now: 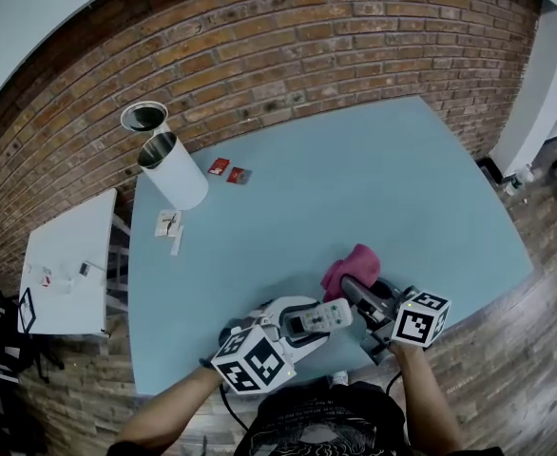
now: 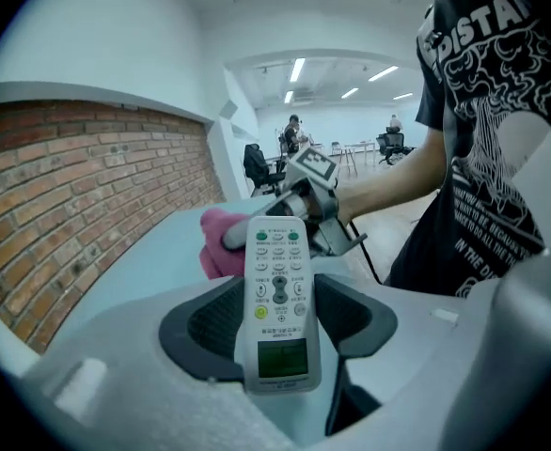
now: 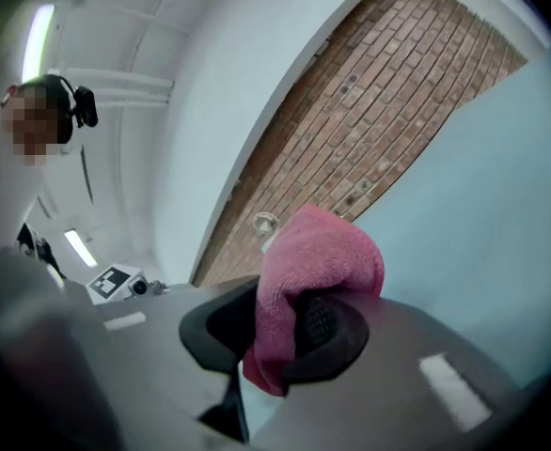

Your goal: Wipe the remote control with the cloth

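Note:
My left gripper [image 1: 309, 323] [image 2: 277, 319] is shut on a light grey remote control [image 2: 277, 289] [image 1: 320, 317], gripping its lower body with the buttons facing up and the display end nearest the camera. My right gripper [image 1: 355, 288] [image 3: 274, 332] is shut on a pink cloth [image 3: 308, 271] [image 1: 350, 266], which is bunched and sticks out past the jaws. In the head view both grippers sit over the near edge of the light blue table [image 1: 355, 188], with the cloth just right of the remote's far end. In the left gripper view the cloth [image 2: 221, 242] lies behind the remote's tip.
A white cylinder container [image 1: 172, 169] and a second metal-rimmed one [image 1: 144, 117] stand at the table's far left. Small red packets [image 1: 229, 170] and paper scraps [image 1: 169, 224] lie near them. A white side table [image 1: 69, 264] stands to the left. A brick wall [image 1: 288, 36] runs behind.

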A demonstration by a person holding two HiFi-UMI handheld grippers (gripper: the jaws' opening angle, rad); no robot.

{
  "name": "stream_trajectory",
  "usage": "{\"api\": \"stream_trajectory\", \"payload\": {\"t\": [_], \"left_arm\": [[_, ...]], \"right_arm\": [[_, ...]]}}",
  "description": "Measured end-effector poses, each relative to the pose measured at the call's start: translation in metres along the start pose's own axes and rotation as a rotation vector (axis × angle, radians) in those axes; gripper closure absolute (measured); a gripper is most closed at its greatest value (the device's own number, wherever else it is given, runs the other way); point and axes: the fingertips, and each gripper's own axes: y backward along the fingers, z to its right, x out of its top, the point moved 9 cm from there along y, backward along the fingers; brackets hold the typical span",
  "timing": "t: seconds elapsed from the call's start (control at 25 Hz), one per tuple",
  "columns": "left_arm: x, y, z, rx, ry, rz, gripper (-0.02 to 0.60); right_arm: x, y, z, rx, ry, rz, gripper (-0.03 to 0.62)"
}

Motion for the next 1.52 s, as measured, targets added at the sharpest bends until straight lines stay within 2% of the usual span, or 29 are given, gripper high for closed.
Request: {"api": "stream_trajectory", "payload": {"t": [0.08,0.16,0.4,0.64,0.84,1.0,1.12,1.36,1.52], "left_arm": [[-0.020,-0.008,-0.001,-0.009,0.025,-0.076,0.347],[-0.039,-0.016,-0.002,-0.025,0.046,-0.151,0.347],[-0.080,-0.038,0.003,-0.098,0.095,-0.333,0.345],[-0.101,-0.050,0.004,-0.151,0.135,-0.424,0.344],[-0.105,-0.051,0.001,-0.167,0.167,-0.419,0.336],[-0.108,-0.040,0.005,-0.170,0.141,-0.403,0.308],[-0.112,-0.019,0.007,-0.145,0.149,-0.373,0.301],[-0.131,0.000,0.006,-0.065,0.166,-0.416,0.302],[-0.137,-0.002,0.013,-0.061,0.161,-0.418,0.307]], "right_arm": [[-0.002,0.008,0.008,-0.078,0.026,-0.004,0.531],[-0.005,0.012,0.013,-0.103,0.031,-0.010,0.531],[-0.018,0.011,0.008,-0.093,0.038,-0.050,0.531],[-0.026,0.005,0.002,-0.083,0.049,-0.088,0.531],[-0.029,0.001,-0.005,-0.070,0.041,-0.095,0.531],[-0.034,-0.008,-0.018,-0.055,0.049,-0.108,0.531],[-0.042,-0.018,-0.032,-0.043,0.054,-0.139,0.531],[-0.066,-0.056,-0.061,-0.030,0.077,-0.230,0.531],[-0.088,-0.080,-0.072,-0.017,0.118,-0.306,0.531]]}}
